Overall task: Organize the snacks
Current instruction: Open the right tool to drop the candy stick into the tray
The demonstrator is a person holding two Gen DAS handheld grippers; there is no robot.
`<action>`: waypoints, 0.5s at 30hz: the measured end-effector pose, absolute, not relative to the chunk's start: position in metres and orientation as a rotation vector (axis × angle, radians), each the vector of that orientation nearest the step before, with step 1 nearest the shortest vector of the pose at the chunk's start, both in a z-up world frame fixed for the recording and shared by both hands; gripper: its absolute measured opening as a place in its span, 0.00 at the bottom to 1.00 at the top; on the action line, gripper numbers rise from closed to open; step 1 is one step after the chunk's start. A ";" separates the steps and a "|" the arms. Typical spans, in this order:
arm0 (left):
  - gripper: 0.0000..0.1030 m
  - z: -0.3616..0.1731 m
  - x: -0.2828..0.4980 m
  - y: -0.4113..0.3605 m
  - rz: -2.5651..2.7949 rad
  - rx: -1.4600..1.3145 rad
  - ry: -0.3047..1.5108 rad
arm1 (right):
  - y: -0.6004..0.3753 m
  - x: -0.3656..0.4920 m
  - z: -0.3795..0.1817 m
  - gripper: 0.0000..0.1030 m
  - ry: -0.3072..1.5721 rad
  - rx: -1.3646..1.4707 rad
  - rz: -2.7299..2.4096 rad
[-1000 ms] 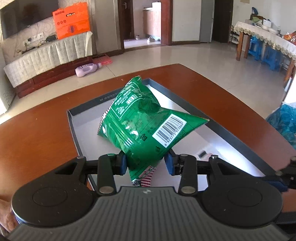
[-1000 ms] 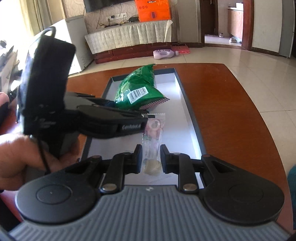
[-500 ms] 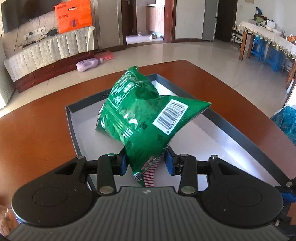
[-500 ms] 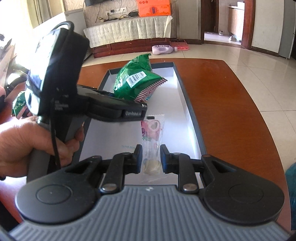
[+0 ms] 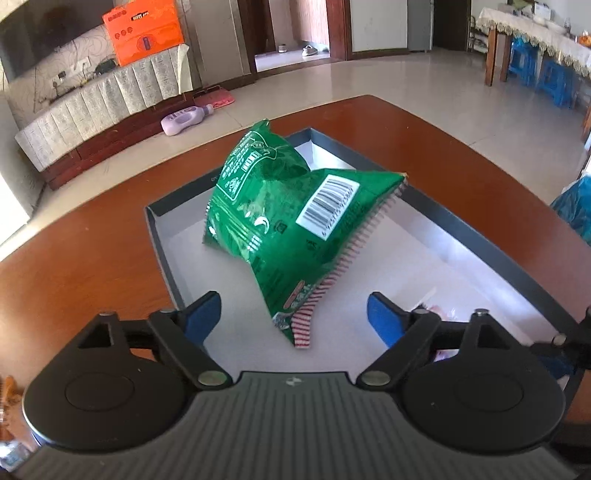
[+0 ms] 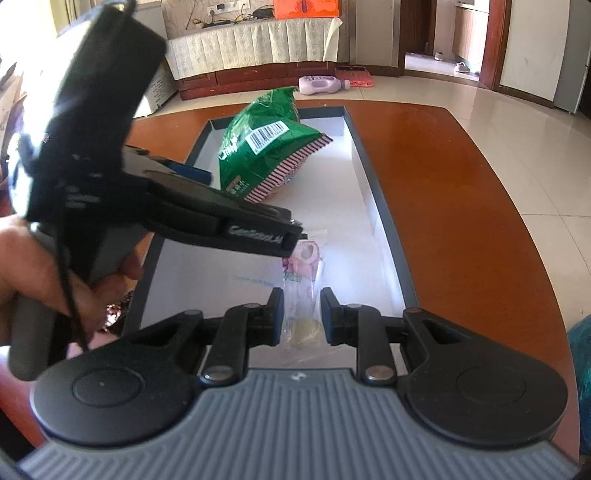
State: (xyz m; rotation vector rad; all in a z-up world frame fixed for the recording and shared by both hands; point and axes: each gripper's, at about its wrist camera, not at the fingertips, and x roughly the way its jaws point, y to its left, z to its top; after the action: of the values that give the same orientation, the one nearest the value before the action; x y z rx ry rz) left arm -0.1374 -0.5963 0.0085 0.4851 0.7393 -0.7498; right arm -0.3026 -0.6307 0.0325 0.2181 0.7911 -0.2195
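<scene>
The green snack bag (image 5: 291,229) lies inside the shallow grey tray (image 5: 476,236), toward its far end, one corner tipped down toward the left gripper (image 5: 294,317). That gripper's jaws have just been opening and now stand wide; the bag's striped bottom edge sits in the gap between the blue pads (image 5: 203,314) without touching either, so the bag is released. In the right wrist view the same bag (image 6: 266,147) shows at the far left of the tray (image 6: 373,192), just beyond the tip of the left gripper (image 6: 295,236), which a hand (image 6: 33,266) holds from the left side.

The right gripper (image 6: 302,314) is nearly closed on a small clear packet (image 6: 303,273) that lies along the tray floor in its near half. The packet's near end, with a pale round piece inside, sits between the pads, which press it from both sides; its pink printed end reaches away toward the bag. In the left wrist view a bit of this packet (image 5: 439,310) peeks out behind the right finger.

The tray rests on a reddish-brown wooden table (image 5: 81,251) with a rounded far edge. Beyond it is a pale tiled floor (image 5: 406,85), where a lilac bottle (image 5: 184,120) lies on its side near a low cabinet draped in a light cloth (image 5: 110,92). An orange box (image 5: 144,29) stands on that cabinet. Far right, blue stools (image 5: 554,77) sit under a table with a lace cloth.
</scene>
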 end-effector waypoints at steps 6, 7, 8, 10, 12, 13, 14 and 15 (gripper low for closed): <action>0.93 0.015 -0.166 -0.591 -0.739 0.540 0.715 | -0.633 -0.307 0.036 0.42 0.762 0.249 -0.212; 0.93 0.016 -0.169 -0.591 -0.736 0.546 0.717 | -0.634 -0.309 0.037 0.48 0.756 0.246 -0.211; 0.93 0.018 -0.170 -0.592 -0.735 0.551 0.722 | -0.634 -0.311 0.038 0.49 0.747 0.244 -0.205; 0.93 0.023 -0.175 -0.590 -0.738 0.555 0.723 | -0.636 -0.315 0.041 0.49 0.729 0.250 -0.199; 0.94 0.027 -0.185 -0.588 -0.736 0.549 0.717 | -0.638 -0.320 0.043 0.53 0.707 0.259 -0.198; 0.94 0.030 -0.186 -0.586 -0.738 0.542 0.719 | -0.640 -0.323 0.044 0.58 0.696 0.262 -0.203; 0.94 0.033 -0.188 -0.585 -0.740 0.535 0.721 | -0.642 -0.326 0.045 0.59 0.686 0.268 -0.203; 0.94 0.036 -0.190 -0.584 -0.740 0.530 0.722 | -0.643 -0.329 0.046 0.59 0.678 0.274 -0.200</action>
State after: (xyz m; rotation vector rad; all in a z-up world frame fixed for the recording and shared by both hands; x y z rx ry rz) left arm -0.1901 -0.5838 0.0363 0.5304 0.7224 -0.7402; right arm -0.3285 -0.6433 0.0457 0.2738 0.6777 -0.1999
